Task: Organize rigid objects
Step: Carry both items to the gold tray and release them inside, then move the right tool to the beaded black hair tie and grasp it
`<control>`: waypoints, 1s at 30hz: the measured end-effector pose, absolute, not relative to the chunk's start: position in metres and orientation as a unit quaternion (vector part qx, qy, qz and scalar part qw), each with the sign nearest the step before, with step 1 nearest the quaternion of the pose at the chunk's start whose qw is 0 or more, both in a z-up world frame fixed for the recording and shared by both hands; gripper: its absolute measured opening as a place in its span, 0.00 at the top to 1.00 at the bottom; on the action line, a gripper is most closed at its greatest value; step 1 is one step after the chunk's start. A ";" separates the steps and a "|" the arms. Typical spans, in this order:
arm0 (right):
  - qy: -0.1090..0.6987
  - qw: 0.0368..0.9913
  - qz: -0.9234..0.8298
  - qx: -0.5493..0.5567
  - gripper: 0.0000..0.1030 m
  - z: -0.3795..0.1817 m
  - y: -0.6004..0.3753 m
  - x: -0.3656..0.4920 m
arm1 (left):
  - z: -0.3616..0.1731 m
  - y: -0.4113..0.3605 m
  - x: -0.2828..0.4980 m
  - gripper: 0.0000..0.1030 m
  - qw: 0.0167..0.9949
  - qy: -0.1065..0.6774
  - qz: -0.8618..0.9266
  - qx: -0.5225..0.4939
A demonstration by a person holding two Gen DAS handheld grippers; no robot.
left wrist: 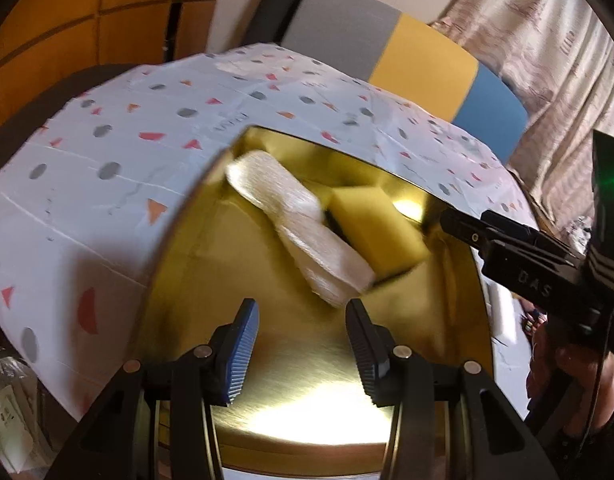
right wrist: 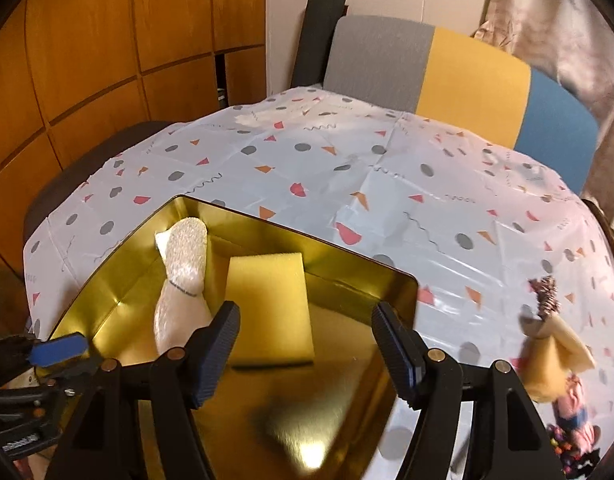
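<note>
An open gold tin (left wrist: 299, 380) (right wrist: 347, 276) sits on the patterned tablecloth. Inside it lie a white textured bottle-shaped piece (left wrist: 299, 232) (right wrist: 183, 280) and a yellow sponge (left wrist: 375, 232) (right wrist: 269, 308), side by side. My left gripper (left wrist: 301, 306) hangs open over the tin's near floor, with nothing between its pads. Its blue fingertip (right wrist: 59, 350) shows at the tin's left corner in the right wrist view. My right gripper (right wrist: 307, 312) is open above the tin, the sponge lying free just beyond its fingers. Its black finger (left wrist: 467, 232) reaches over the tin's right rim.
The tablecloth (left wrist: 107, 200) (right wrist: 387, 184) covers a round table. A doll in a yellow dress (right wrist: 555, 344) lies at the right edge. Behind the table stands a chair (right wrist: 467, 72) with a grey, yellow and blue back. Wooden panels (right wrist: 107, 40) fill the left and a curtain (left wrist: 547, 40) the right.
</note>
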State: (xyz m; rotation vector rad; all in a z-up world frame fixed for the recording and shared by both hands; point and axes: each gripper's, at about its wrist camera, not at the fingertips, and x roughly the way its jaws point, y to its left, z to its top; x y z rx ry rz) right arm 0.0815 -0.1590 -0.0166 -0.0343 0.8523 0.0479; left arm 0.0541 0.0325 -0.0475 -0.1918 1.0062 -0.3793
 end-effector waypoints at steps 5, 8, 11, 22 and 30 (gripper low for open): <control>0.406 0.914 0.016 -0.016 0.33 -0.008 -0.164 0.055 | -0.048 0.017 0.046 0.56 0.852 0.480 -0.193 -0.082; 0.404 0.914 0.012 -0.004 0.33 -0.006 -0.170 0.043 | -0.049 0.009 0.042 0.56 0.852 0.480 -0.196 -0.072; 0.402 0.916 -0.001 0.001 0.33 -0.004 -0.176 0.033 | -0.050 0.002 0.039 0.56 0.852 0.481 -0.197 -0.064; 0.400 0.915 -0.042 0.021 0.33 -0.006 -0.211 -0.007 | -0.046 -0.031 0.026 0.56 0.847 0.480 -0.227 -0.038; 0.404 0.910 -0.080 0.043 0.33 -0.013 -0.248 -0.041 | -0.041 -0.069 0.009 0.56 0.837 0.479 -0.265 -0.012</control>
